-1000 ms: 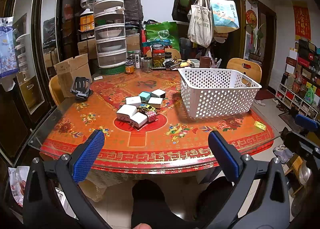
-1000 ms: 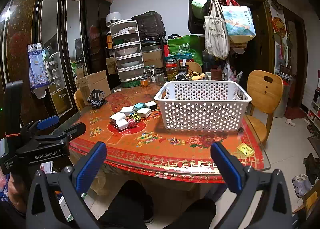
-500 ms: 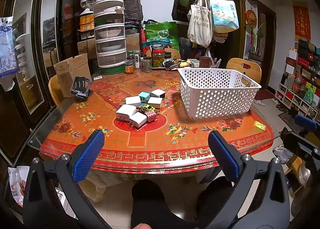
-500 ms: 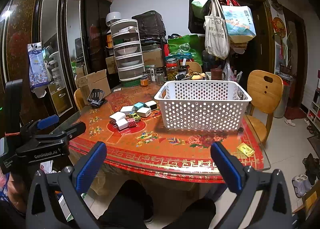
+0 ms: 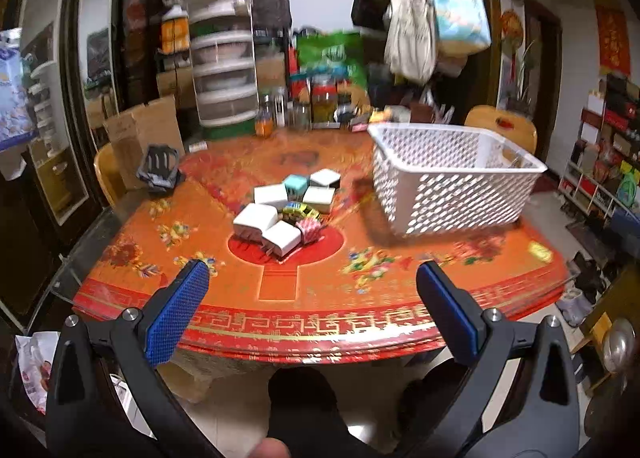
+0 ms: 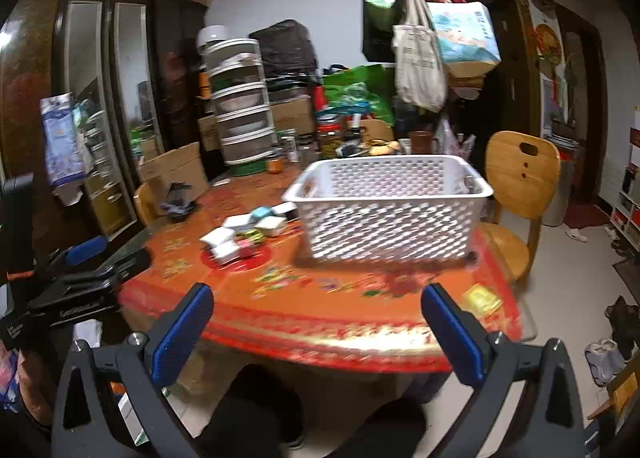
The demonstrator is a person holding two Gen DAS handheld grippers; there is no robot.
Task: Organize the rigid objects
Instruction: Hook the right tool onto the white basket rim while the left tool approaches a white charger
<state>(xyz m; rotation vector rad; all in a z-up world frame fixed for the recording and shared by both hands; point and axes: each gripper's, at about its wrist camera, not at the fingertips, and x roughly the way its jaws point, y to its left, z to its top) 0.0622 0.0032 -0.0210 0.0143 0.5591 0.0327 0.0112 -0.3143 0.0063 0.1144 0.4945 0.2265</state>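
Note:
A cluster of small rigid objects point(image 5: 288, 214), white blocks, a teal cube and a small toy car, lies mid-table on the red patterned table point(image 5: 280, 290). It also shows in the right wrist view point(image 6: 244, 234). A white perforated basket point(image 5: 452, 182) stands to its right, also seen in the right wrist view point(image 6: 392, 206). My left gripper point(image 5: 308, 298) is open and empty, near the table's front edge. My right gripper point(image 6: 316, 318) is open and empty, in front of the table's right part. The left gripper body point(image 6: 76, 286) shows at the right view's left side.
Jars and a stacked white container point(image 5: 224, 62) crowd the table's back. A cardboard box point(image 5: 144, 138) and a black item point(image 5: 158, 170) sit at the left. A wooden chair point(image 6: 520, 186) stands right of the basket. A dark cabinet point(image 6: 100, 98) lines the left wall.
Both grippers have moved forward toward the table and both views are blurred with motion. The jaws stay open. The objects on the table have not moved.

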